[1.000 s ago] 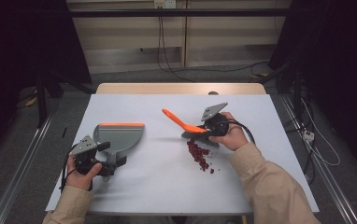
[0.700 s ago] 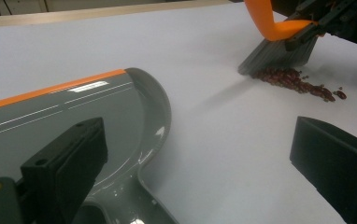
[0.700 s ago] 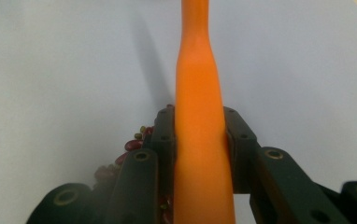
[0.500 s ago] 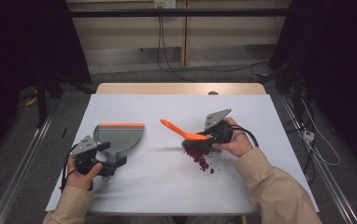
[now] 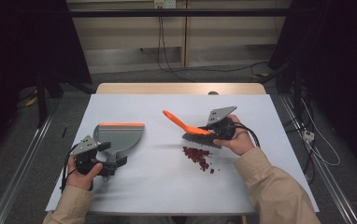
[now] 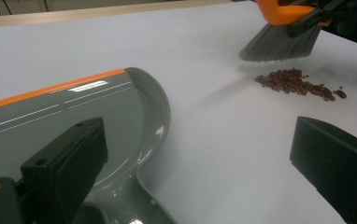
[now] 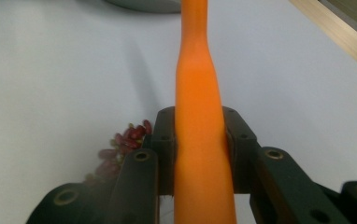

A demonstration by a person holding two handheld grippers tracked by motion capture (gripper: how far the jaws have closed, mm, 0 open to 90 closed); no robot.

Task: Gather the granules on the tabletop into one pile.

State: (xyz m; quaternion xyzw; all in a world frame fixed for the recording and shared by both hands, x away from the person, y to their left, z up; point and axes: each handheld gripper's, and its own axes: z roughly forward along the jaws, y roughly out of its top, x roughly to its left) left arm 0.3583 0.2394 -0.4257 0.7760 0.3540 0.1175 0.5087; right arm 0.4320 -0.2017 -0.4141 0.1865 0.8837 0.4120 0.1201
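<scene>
Two grippers were at work over the white table (image 5: 167,186). At left, the left gripper (image 5: 113,161) rested by the handle of the grey dustpan (image 5: 120,135), which lay flat with its orange edge away from the person; its jaws stood wide apart, grasping nothing. Right of centre, a small heap of dark red beans (image 5: 198,156) lay on the table. Just behind it, the right gripper (image 5: 210,131) was clenched on the orange-handled brush (image 5: 186,127), bristles down near the beans.
</scene>
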